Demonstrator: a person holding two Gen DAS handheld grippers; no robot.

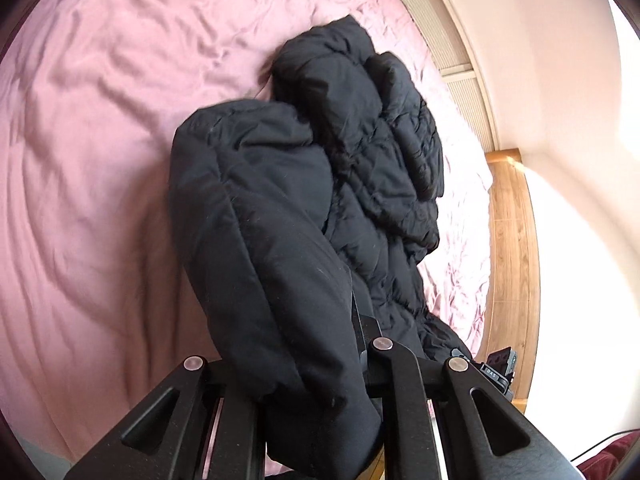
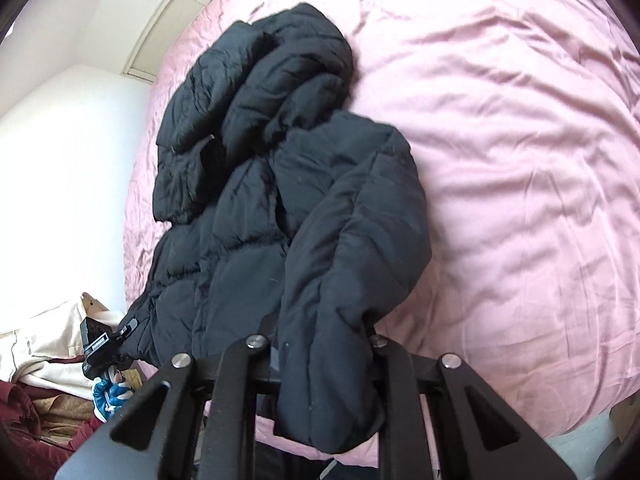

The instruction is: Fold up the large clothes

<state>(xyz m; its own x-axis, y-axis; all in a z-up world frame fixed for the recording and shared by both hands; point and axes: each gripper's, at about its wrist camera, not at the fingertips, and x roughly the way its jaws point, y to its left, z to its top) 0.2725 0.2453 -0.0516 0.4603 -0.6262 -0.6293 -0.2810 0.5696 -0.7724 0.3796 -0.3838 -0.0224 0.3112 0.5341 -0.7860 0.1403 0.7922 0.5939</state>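
A black puffer jacket [image 1: 320, 184] lies bunched on the pink bed sheet [image 1: 100, 120]. My left gripper [image 1: 320, 352] is shut on the jacket's near edge; padded fabric drapes over and hides the fingers. In the right wrist view the same jacket [image 2: 280, 168] stretches away across the sheet [image 2: 520, 160]. My right gripper [image 2: 320, 344] is shut on a thick fold of the jacket, which hangs down between the jaws. The other gripper shows small at the jacket's far hem in the left wrist view [image 1: 498, 370] and in the right wrist view [image 2: 100, 348].
A wooden bed frame [image 1: 512, 240] runs along the right edge in the left wrist view, with a pale wall behind. A pile of cream and maroon clothes [image 2: 44, 368] sits beside the bed at lower left in the right wrist view.
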